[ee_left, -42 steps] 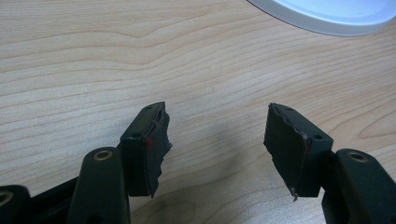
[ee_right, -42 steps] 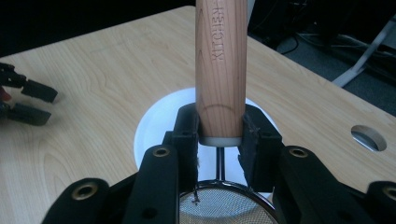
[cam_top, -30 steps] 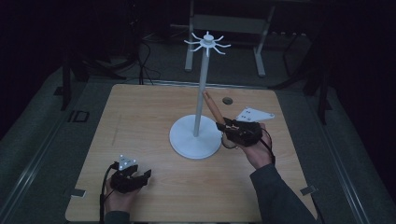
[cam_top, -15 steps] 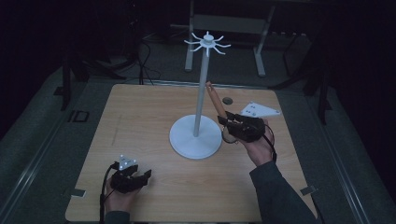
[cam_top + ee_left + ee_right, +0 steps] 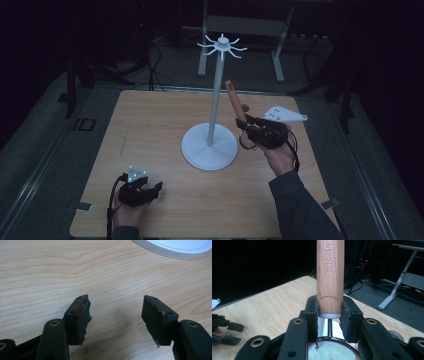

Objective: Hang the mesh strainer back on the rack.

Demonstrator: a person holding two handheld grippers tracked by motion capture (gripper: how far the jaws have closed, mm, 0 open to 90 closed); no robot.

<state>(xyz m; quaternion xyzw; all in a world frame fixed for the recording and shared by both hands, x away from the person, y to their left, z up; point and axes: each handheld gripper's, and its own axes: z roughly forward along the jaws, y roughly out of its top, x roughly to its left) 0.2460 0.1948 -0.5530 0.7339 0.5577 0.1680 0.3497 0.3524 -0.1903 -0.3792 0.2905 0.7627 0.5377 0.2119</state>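
The right gripper (image 5: 329,315), low in the centre of its own view, has its jaws clamped on the wooden handle (image 5: 330,272) of a small sieve (image 5: 330,350), just above the pale ferrule. The handle points up the frame and the mesh bowl hangs below the jaws, a hold that probably keeps the handle's far end free to go onto a hook. Burned into the wood, running lengthwise, is lettering that reads "KITCHEN" as far as it can be made out.

In the high view the sieve sits right of centre, lifted off the table (image 5: 150,125) just beside the pole of the white hanging stand (image 5: 216,100), whose hooks fan out at upper centre.

The left gripper (image 5: 115,312) rests at lower left, jaws apart and empty over bare wood, apparently kept out of the way.
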